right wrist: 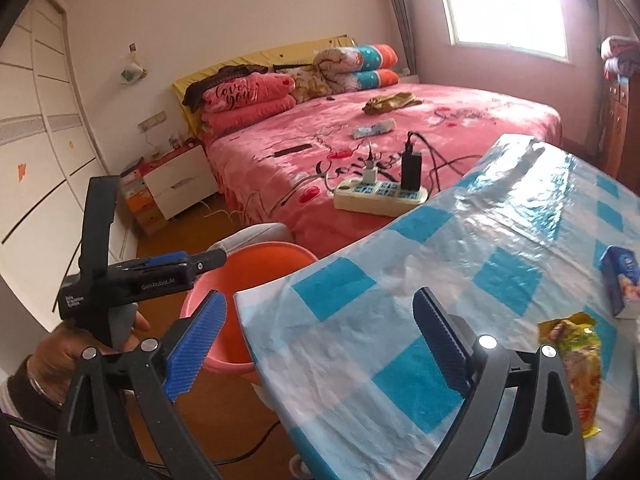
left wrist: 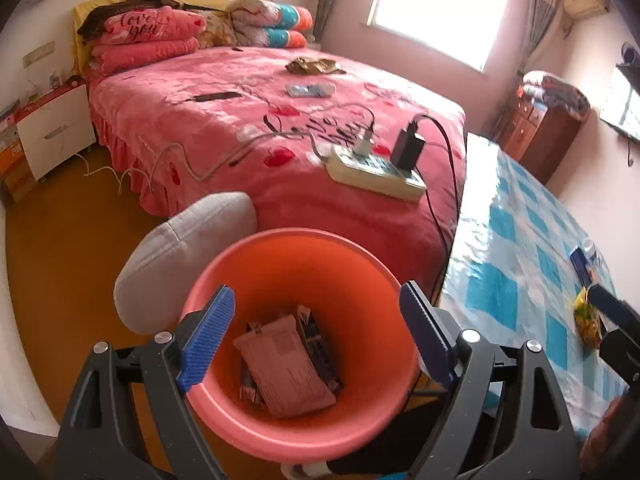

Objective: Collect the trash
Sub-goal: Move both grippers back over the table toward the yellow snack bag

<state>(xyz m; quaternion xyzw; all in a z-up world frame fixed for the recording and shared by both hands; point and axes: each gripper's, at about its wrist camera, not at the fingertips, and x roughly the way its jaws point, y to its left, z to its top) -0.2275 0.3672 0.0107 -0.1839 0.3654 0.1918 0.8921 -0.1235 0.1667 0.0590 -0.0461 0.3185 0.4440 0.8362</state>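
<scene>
The left gripper (left wrist: 316, 328) hangs wide open over the orange bin (left wrist: 296, 280). The right gripper (right wrist: 320, 340), wide open too, has the yellow wrapper (right wrist: 576, 368) just outside its right jaw.

The left gripper (left wrist: 316, 332) hangs over an orange plastic bin (left wrist: 360, 280), its blue-padded fingers (left wrist: 208, 334) spread wide with nothing between them. Inside the bin lie a crumpled pinkish printed paper (left wrist: 286, 372) and dark wrappers (left wrist: 318, 342) beneath and beside it. A grey cushioned seat (left wrist: 180, 256) touches the bin's left rim. Behind stands a bed with a pink blanket (left wrist: 240, 128) carrying a white power strip (left wrist: 374, 172) with a black charger (left wrist: 408, 146) plugged in. To the right, a table under a blue-checked cloth (left wrist: 512, 264) holds a yellow snack wrapper (left wrist: 586, 316), next to the dark tip of the right gripper (left wrist: 612, 308).
</scene>
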